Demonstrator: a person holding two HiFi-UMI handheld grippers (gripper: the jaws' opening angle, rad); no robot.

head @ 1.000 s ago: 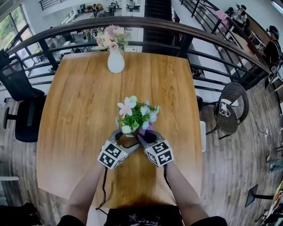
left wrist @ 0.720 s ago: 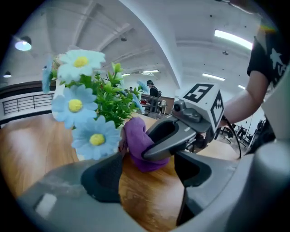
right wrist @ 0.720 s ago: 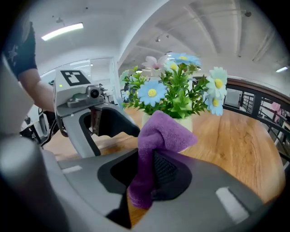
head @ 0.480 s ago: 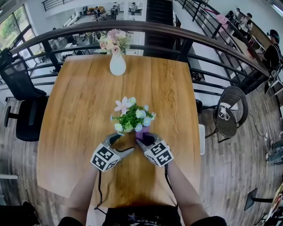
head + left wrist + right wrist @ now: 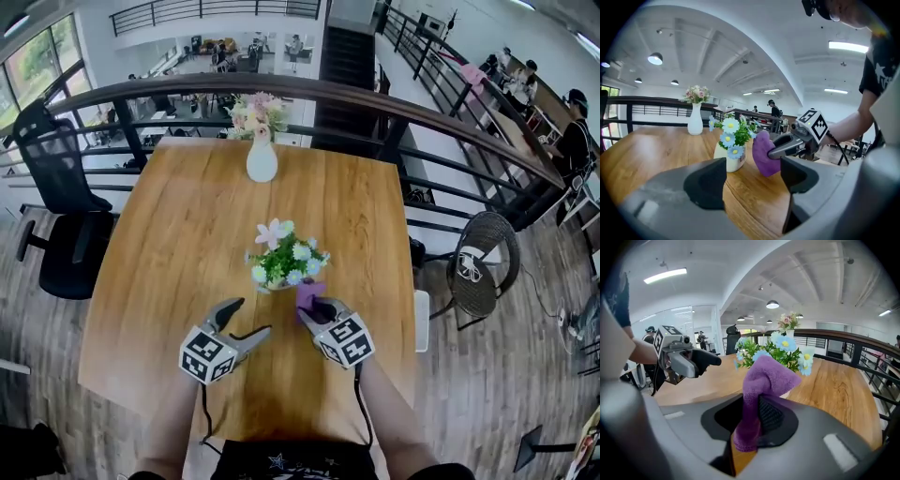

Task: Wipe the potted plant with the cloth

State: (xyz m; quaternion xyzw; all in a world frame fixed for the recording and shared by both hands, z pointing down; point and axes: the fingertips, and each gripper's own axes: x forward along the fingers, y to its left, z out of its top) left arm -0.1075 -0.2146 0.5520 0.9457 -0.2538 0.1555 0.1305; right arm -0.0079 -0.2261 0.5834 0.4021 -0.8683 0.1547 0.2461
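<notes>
Purple cloth (image 5: 309, 296) (pinched) just beside potted plant (image 5: 281, 264), well inside table (image 5: 169, 244) edges.

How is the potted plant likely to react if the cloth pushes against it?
The potted plant looks small and light, its bushy top wider than the white pot, so a firm push would probably slide or tip it. The left gripper stands open, apart from it, so nothing steadies it. The cloth droops softly, so contact is likely gentle.

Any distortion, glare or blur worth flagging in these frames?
Head view: heavy fisheye, the railing bows into an arc; table evenly lit, sharp. Left gripper view: black rounded corners, potted plant clear. Right gripper view: same black corners, purple cloth sharp.
</notes>
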